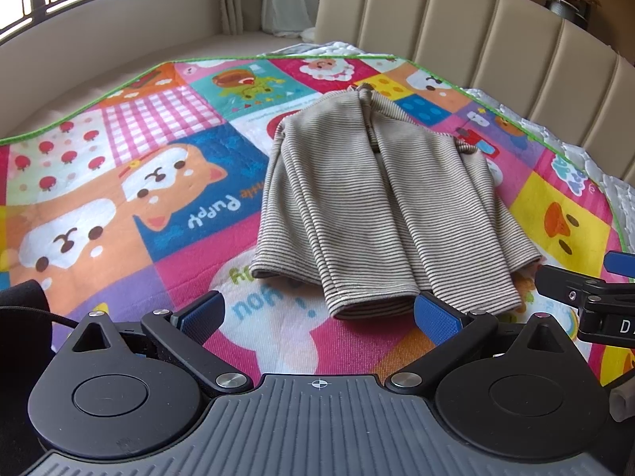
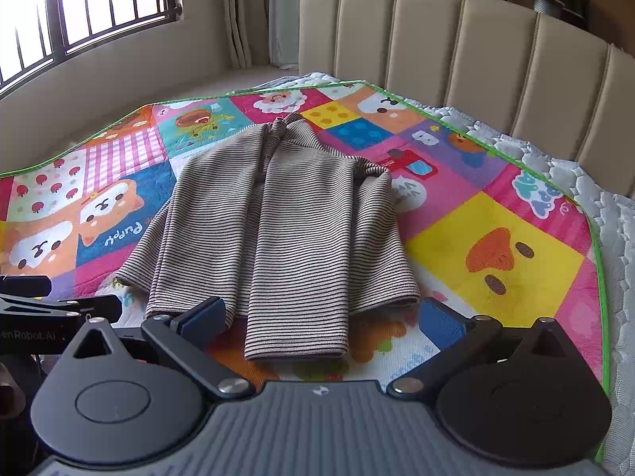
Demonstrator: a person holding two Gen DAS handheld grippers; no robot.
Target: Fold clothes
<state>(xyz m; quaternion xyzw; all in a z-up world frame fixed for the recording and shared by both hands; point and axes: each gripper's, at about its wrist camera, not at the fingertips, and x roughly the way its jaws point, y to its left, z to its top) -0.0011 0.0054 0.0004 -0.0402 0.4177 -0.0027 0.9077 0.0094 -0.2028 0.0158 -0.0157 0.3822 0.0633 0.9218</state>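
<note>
A striped garment (image 1: 369,206) is lying on the cartoon-patterned mat (image 1: 131,198) spread over the bed, both sleeves folded in over its body and its collar pointing toward the padded headboard (image 1: 488,35). The left gripper (image 1: 317,313) is hovering just short of the garment's near hem, its blue fingers (image 1: 434,317) spread wide and holding nothing. The right gripper (image 2: 323,319) is sitting beside it at the same hem, fingers (image 2: 440,321) likewise standing apart and empty, with the end of one folded sleeve lying between them.
</note>
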